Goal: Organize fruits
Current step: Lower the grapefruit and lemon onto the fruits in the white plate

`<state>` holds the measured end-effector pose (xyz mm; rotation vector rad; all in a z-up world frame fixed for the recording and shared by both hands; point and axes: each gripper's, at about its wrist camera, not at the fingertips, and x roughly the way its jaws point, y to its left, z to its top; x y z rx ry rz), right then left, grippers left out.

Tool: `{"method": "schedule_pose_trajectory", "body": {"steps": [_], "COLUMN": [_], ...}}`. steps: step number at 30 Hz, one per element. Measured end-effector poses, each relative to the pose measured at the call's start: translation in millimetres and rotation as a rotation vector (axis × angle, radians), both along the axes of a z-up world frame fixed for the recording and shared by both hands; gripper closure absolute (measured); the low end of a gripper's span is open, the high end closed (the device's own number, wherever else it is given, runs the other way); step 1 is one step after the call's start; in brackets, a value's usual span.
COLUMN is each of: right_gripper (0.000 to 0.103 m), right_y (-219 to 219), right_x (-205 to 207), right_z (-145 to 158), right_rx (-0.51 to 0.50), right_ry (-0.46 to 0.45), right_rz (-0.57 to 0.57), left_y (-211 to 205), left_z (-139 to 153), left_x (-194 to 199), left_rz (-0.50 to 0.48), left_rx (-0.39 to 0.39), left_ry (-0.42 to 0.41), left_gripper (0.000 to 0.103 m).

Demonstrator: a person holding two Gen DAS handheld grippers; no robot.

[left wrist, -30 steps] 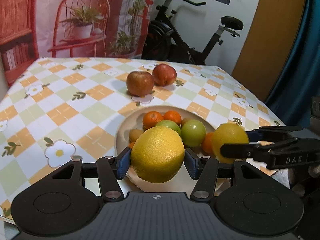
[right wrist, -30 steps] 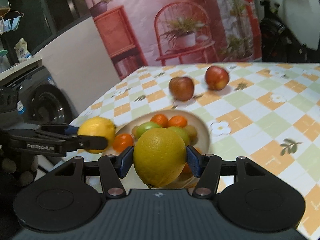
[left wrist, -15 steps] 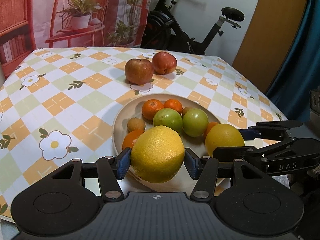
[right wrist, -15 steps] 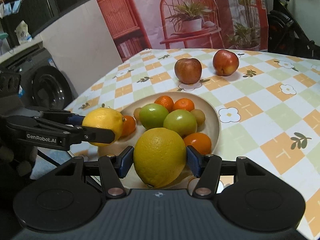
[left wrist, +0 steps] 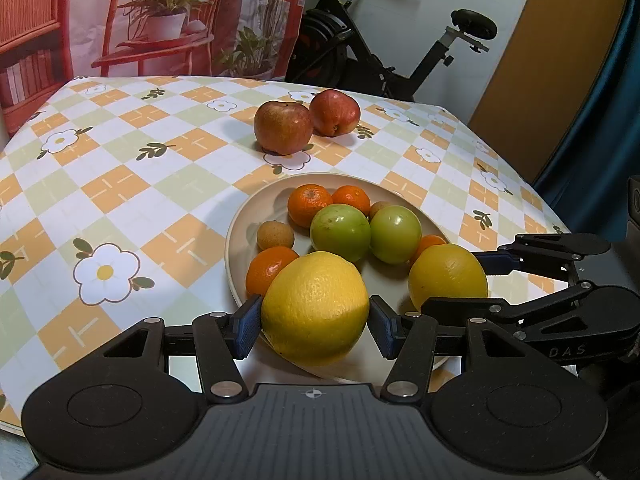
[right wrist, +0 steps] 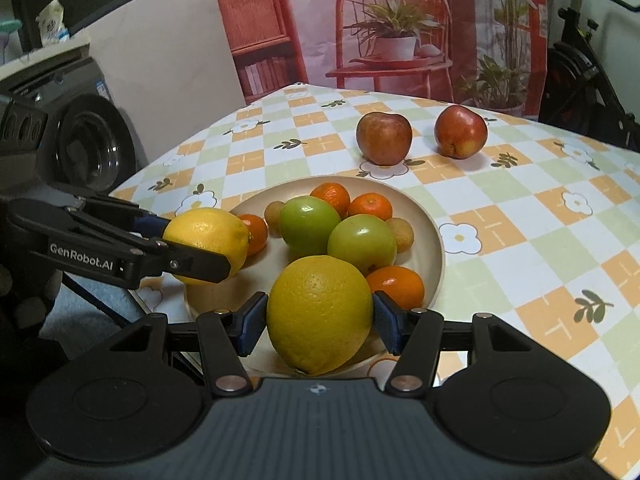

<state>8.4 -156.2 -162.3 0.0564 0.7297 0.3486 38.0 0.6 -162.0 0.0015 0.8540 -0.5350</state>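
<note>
My left gripper [left wrist: 315,320] is shut on a large yellow lemon [left wrist: 315,304], held over the near rim of a beige plate [left wrist: 240,216]. My right gripper [right wrist: 320,322] is shut on a yellow orange [right wrist: 320,312] over the same plate [right wrist: 434,236]. Each gripper also shows in the other view: the right gripper [left wrist: 460,280] with its orange [left wrist: 448,276], the left gripper [right wrist: 188,244] with its lemon [right wrist: 204,236]. On the plate lie two green fruits [left wrist: 340,232], several tangerines [left wrist: 310,204] and small brown fruits [left wrist: 275,235]. Two red apples [left wrist: 283,128] [left wrist: 335,113] rest on the table beyond.
The table wears a checked flower-print cloth [left wrist: 120,184], and the plate sits near its front edge. Behind the table stand an exercise bike [left wrist: 384,52] and a printed backdrop [left wrist: 160,20]. A washing machine [right wrist: 84,136] stands left of the table in the right wrist view.
Both views have tipped down toward the plate, which now fills more of them. The right gripper has rolled a little and shifted nearer the plate. Both fruits stay gripped.
</note>
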Motion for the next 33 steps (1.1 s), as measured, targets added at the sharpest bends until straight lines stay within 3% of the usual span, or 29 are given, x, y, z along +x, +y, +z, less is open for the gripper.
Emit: {"method": "schedule_pose_trajectory", "body": {"steps": [25,33], "right_gripper": [0.044,0.044], "right_y": [-5.5,-5.0], "right_x": [1.9,0.5], "right_z": [-2.7,-1.0], "right_rx": [0.020,0.017], "right_ry": [-0.007,-0.009], "right_rz": [0.004,-0.001], "left_y": [1.6,0.2], "left_z": [-5.5,-0.8], "left_x": [6.5,1.4], "left_rz": [-0.019,-0.040], "left_rx": [-0.036,-0.030], "left_ry": [0.026,-0.004], "left_gripper": [0.044,0.044]}}
